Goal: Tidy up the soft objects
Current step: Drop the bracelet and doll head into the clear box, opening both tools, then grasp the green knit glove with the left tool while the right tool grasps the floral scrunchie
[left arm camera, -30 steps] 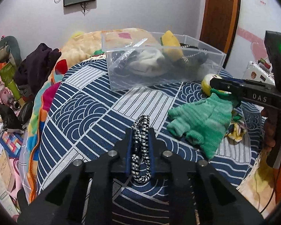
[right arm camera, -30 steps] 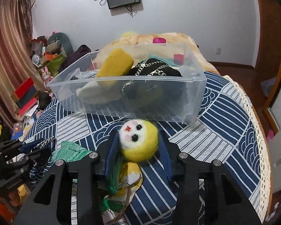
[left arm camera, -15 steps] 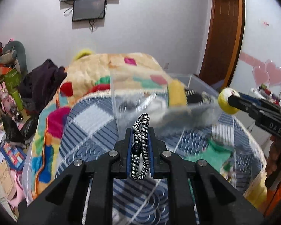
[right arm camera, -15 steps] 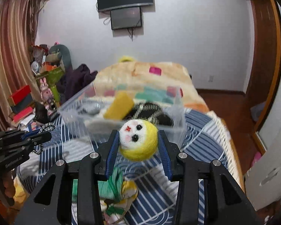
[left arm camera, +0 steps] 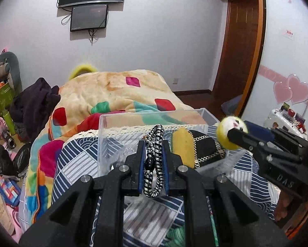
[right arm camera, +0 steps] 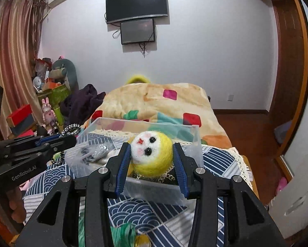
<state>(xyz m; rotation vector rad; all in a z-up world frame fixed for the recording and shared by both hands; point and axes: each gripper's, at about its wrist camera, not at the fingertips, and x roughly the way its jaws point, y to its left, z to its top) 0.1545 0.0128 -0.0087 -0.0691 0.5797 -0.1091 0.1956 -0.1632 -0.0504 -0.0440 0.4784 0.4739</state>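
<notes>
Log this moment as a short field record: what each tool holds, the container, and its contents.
left tool: shut on black-and-white braided cord loop
right tool: shut on yellow fuzzy doll head with white face
container: clear plastic bin on blue patterned bedspread
bin contents: yellow plush piece, black pouch with gold chain

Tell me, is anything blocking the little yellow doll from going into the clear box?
Nothing visible is. The right gripper holds the doll just in front of the box, whose top is open. A yellow item and a black item already lie inside, but there looks to be room.
</notes>
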